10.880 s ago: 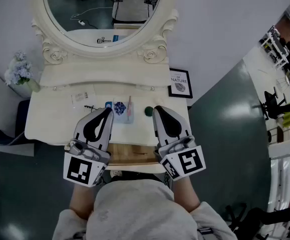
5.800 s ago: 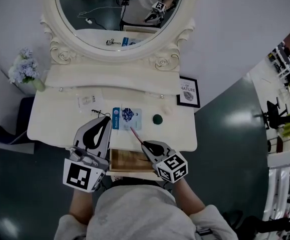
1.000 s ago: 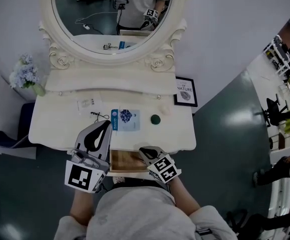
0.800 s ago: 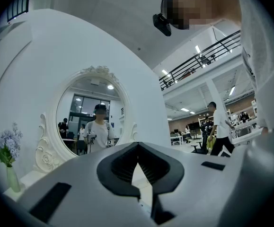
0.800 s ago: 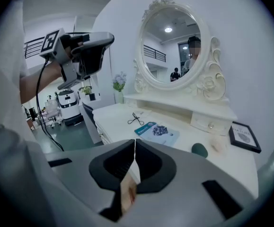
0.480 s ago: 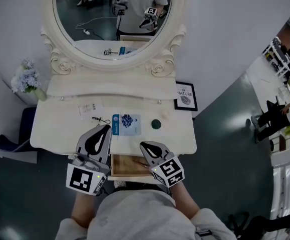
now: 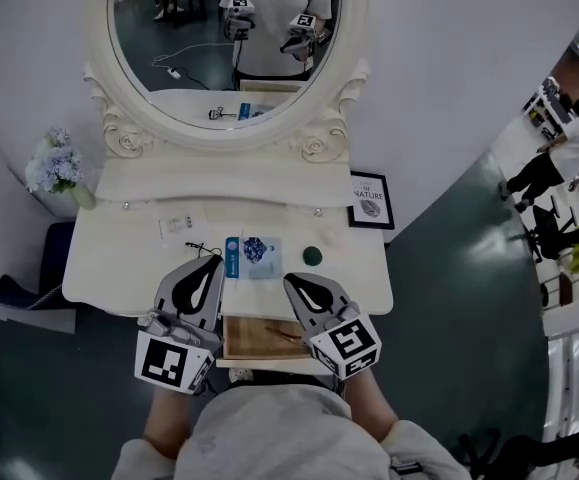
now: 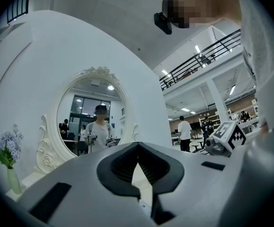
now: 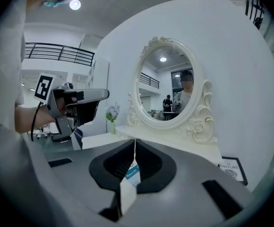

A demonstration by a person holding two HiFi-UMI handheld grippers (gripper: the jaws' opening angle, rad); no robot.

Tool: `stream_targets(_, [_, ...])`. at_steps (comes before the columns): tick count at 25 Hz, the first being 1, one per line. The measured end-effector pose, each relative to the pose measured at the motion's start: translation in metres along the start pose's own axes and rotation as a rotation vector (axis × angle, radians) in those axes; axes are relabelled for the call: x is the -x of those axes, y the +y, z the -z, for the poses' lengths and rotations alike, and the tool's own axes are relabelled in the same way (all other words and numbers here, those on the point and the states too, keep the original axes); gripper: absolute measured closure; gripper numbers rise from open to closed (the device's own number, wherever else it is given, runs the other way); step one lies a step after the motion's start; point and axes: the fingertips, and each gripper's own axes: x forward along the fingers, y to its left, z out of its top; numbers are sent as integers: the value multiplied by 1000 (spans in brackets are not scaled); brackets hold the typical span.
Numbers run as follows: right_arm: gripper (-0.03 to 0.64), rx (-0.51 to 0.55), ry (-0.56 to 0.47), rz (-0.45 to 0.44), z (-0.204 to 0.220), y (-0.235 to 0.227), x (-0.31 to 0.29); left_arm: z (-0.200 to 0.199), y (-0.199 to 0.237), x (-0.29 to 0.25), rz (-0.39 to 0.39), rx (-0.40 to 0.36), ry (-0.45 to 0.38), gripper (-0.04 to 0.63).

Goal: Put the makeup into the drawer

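The wooden drawer (image 7: 247, 340) of the white vanity stands pulled open between my two grippers. A thin pink makeup stick (image 7: 285, 335) lies inside it at the right. On the tabletop behind lie a face-mask packet (image 7: 254, 256) with a blue label, a small dark green round pot (image 7: 312, 256) and an eyelash curler (image 7: 198, 248). My left gripper (image 7: 214, 261) is shut and empty over the table's front edge, left of the packet. My right gripper (image 7: 291, 280) is shut and empty, just right of the packet (image 9: 132, 172) and above the drawer's back.
An oval mirror (image 7: 231, 38) in an ornate frame rises at the back of the vanity (image 7: 119, 268). A framed picture (image 7: 368, 200) leans at the right, a vase of flowers (image 7: 57, 173) stands at the left, and a white card (image 7: 177, 226) lies behind the curler.
My right gripper has left the pink stick in the drawer and come up and forward out of it. The left gripper has barely moved.
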Motion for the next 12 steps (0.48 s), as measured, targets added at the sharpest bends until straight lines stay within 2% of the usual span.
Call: stream_targets(12, [594,51,-121,43,-56,-15,19,-7,3,0,-21,-24,-11,583])
